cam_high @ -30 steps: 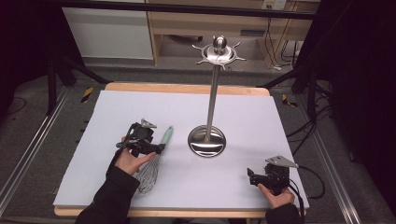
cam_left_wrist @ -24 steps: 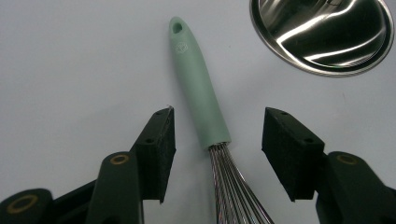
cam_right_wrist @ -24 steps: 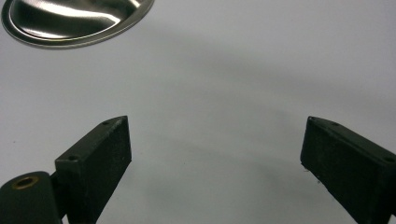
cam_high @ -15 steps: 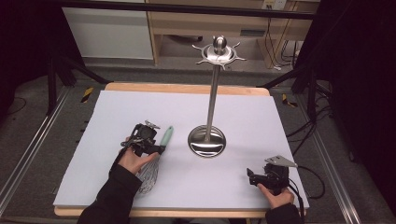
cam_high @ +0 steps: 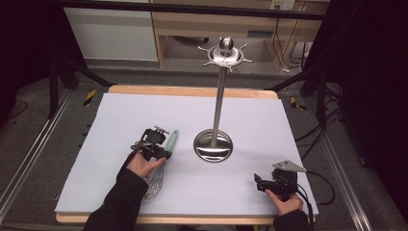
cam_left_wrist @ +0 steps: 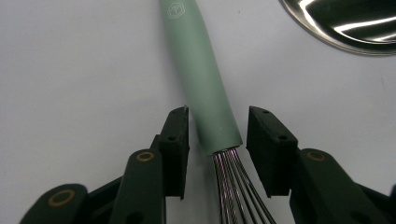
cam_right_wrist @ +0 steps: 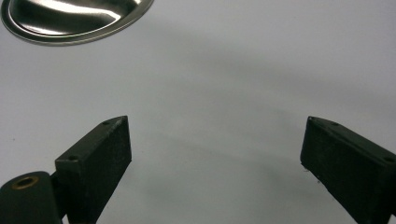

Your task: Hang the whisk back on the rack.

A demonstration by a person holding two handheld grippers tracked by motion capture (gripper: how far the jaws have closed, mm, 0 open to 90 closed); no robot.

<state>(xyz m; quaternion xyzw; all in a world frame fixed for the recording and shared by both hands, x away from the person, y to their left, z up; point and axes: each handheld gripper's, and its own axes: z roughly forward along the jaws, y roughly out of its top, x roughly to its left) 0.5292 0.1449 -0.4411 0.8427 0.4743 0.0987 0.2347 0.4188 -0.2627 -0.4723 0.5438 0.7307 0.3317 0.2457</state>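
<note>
Lighting was even and overhead – white mat bright, surroundings dark. Stand base threw streaky glare in both gripper views. High view was soft and slightly grainy. Right gripper view showed faint diffuse shadows on the mat – near jaws blurred.

The left gripper has edged forward along the whisk.

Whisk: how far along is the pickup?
Done: the left claw sits open astride the whisk, near where handle meets wires. In hand: nothing is clamped; gaps show on both sides and the whisk lies on the table. Left: closing and lifting. The right claw is open and idle beside the stand.
</note>
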